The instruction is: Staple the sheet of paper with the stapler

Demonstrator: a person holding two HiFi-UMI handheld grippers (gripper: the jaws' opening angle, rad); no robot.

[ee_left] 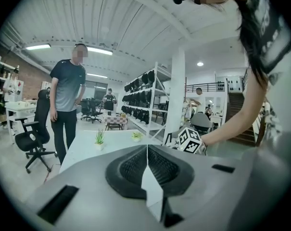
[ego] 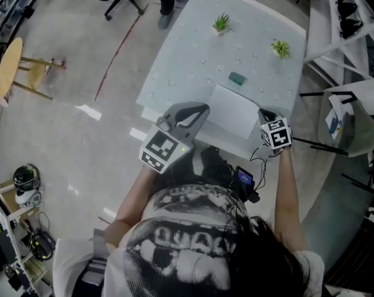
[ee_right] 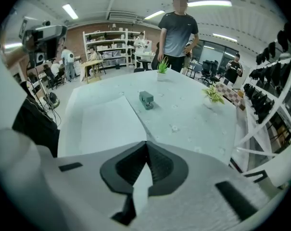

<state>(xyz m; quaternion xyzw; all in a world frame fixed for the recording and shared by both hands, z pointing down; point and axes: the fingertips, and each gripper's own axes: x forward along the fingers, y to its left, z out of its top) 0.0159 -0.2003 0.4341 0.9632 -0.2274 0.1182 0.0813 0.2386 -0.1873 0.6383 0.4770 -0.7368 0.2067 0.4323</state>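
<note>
Both are pressed together and empty: my left claw (ee_left: 146, 148) and right claw (ee_right: 146, 143). I see a small teal stapler (ee_right: 146, 100) mid-tabletop (ee_right: 193, 124), just past the flat white sheet of paper (ee_right: 107, 121).

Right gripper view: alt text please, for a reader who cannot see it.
The right gripper has its jaws shut on nothing, aimed over a white table. A sheet of paper lies at left, a small green stapler just beyond it; a person stands at the far end.
</note>
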